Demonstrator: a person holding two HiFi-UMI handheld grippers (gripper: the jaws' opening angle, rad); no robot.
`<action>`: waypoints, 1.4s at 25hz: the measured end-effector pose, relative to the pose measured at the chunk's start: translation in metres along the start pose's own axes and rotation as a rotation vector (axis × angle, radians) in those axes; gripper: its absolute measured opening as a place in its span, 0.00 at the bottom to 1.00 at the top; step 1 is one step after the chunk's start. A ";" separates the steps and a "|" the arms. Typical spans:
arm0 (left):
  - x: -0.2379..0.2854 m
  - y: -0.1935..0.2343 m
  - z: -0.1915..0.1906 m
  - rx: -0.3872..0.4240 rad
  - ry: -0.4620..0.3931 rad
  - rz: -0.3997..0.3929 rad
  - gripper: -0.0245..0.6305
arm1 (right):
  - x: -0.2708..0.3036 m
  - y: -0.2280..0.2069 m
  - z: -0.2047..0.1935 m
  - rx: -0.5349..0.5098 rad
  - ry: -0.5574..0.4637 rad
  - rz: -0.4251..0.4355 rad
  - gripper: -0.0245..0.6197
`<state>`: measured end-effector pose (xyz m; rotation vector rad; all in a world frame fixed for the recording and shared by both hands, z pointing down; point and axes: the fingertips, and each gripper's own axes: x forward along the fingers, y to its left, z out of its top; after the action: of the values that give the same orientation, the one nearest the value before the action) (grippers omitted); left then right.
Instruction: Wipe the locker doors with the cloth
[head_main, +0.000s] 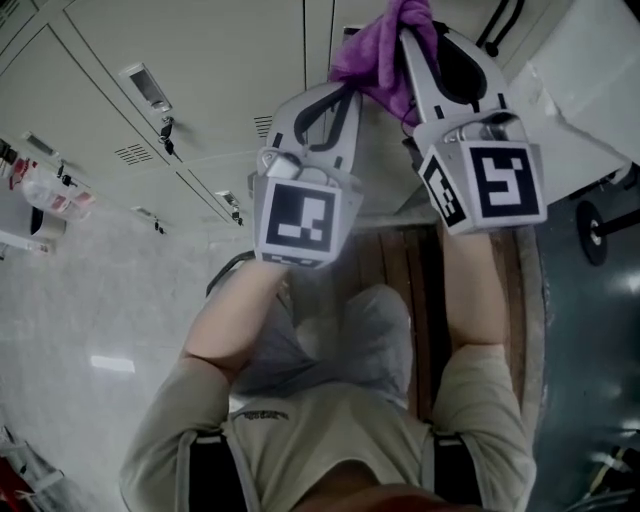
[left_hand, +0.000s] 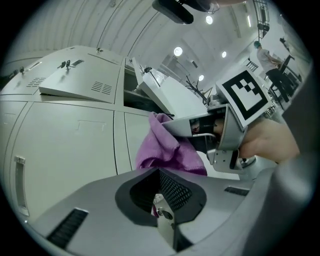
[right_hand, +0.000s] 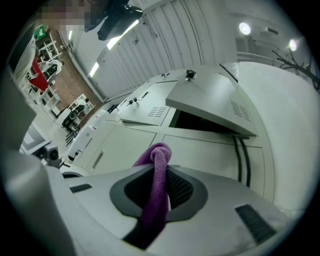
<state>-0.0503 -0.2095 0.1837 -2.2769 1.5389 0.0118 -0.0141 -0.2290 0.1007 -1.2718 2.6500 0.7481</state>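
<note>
Clamping item: right claw (head_main: 412, 40) (right_hand: 160, 170), jaws closed hard on a purple terry cloth (head_main: 385, 55) (right_hand: 157, 190), which runs between them as a twisted rope and bunches past the tips. Second item: left claw (head_main: 345, 95) (left_hand: 162, 175), jaws drawn together, the cloth (left_hand: 167, 145) just beyond its tips; whether it nips an edge cannot be told. Surface: pale grey metal locker doors (head_main: 230, 60) (right_hand: 125, 145), close ahead of the cloth; contact not confirmed. Hazards, judged: the roped cloth offers little wiping face, so hard claw tips may scrape the paint. Dragging could pull the cloth free. Folds may snag on the keys in the locks (head_main: 167, 135). The hinged-open locker door (right_hand: 210, 102) may swing under pressure.
</note>
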 end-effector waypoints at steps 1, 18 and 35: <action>-0.002 0.003 -0.001 0.004 0.002 0.006 0.04 | 0.004 0.007 -0.005 0.007 0.007 0.013 0.12; 0.004 0.010 -0.021 -0.020 0.021 0.011 0.04 | 0.020 0.005 -0.087 0.025 0.148 -0.038 0.12; 0.033 -0.029 -0.027 -0.058 -0.017 -0.069 0.04 | -0.043 -0.103 -0.127 -0.004 0.246 -0.271 0.12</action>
<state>-0.0165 -0.2378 0.2102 -2.3678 1.4685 0.0568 0.1064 -0.3134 0.1847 -1.7817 2.5717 0.5900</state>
